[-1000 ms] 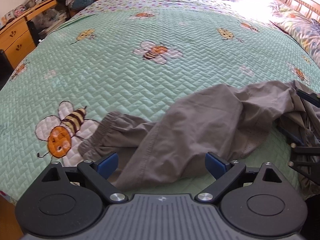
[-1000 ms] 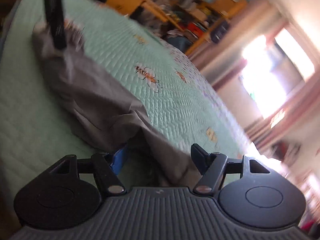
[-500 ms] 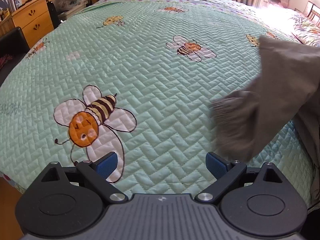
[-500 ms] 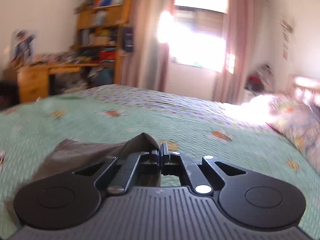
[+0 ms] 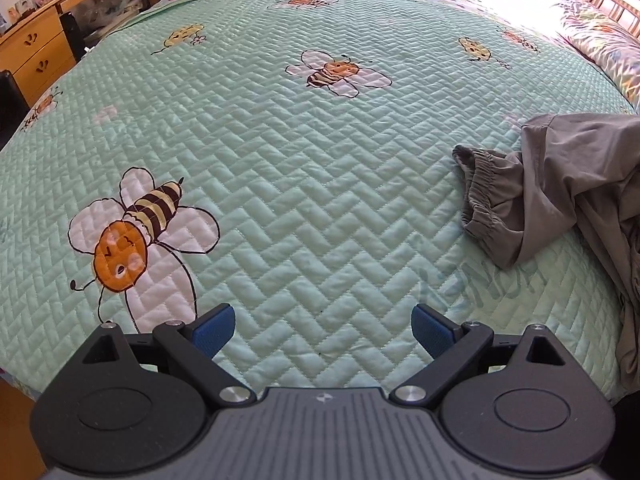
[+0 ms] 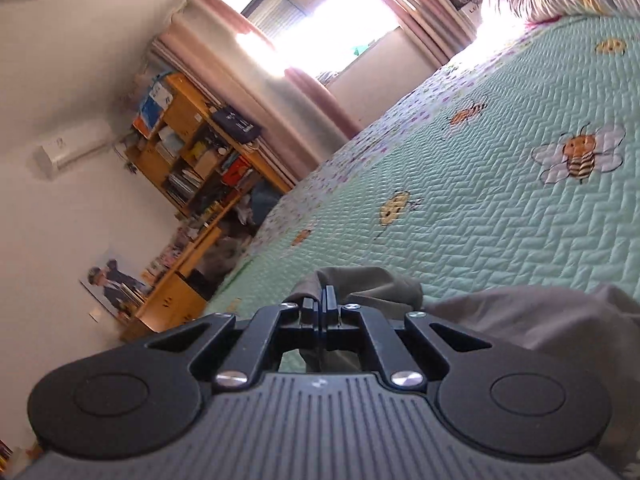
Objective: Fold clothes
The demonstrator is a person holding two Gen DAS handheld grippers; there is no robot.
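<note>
Home bedroom: quilted bed [image 5: 304, 168], bookshelf [image 6: 192, 152], curtains [image 6: 280, 92].

Looked matt and thin, the grey cloth trousers [image 5: 556, 184], with a gathered elastic cuff. Showed stitched, padded cotton with a faint sheen, the quilted bedspread [image 5: 304, 168]. Seemed matt black plastic with shiny metal screws, the left tongs [image 5: 322, 330]. Gleamed as varnished wood, the drawers [image 5: 38, 56].

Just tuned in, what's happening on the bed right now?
A person is working on a grey garment lying on the green bee-print bedspread. The right tongs are shut on a fold of that fabric. The left tongs are open and empty, hanging over bare bedspread next to a large bee picture, with the garment's elastic cuff off to the side. Nothing is folded yet; the cloth is still bunched.
</note>
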